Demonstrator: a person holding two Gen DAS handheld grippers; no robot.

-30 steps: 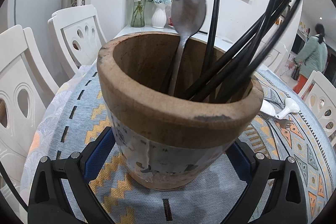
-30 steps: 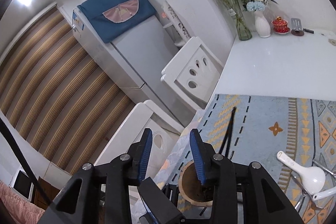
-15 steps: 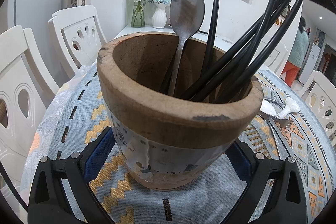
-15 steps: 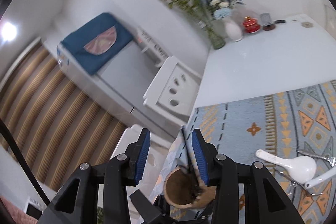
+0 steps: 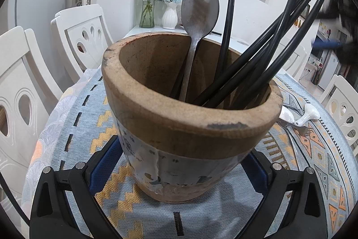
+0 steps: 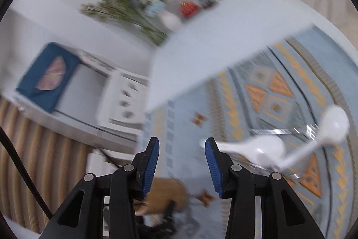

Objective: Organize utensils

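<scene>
Two grippers: left gripper point(image 5: 179, 174) is clasping the wooden holder point(image 5: 190, 118) low on both sides; right gripper point(image 6: 182, 162) is released, nothing between its blue pads.
Holder contents: metal spoon point(image 5: 199, 6) is standing upright at 12 o'clock; black chopsticks point(image 5: 279, 37) are fanning toward 1 and 2 o'clock.
Task's thing: two white ceramic spoons point(image 6: 264, 149) are lying on the patterned surface point(image 6: 279, 91), just past the right gripper's tip at 2 to 3 o'clock; metal cutlery beside them is too blurred to name.
Step in hand: likely reaching for a white spoon.
Doing it well: slowing down, squaring the pads across one handle, closing on it alone.
Risk: the two white spoons are lying crossed, so one may drag the other.
Left side: bracing the holder steady for the drop-in.
</scene>
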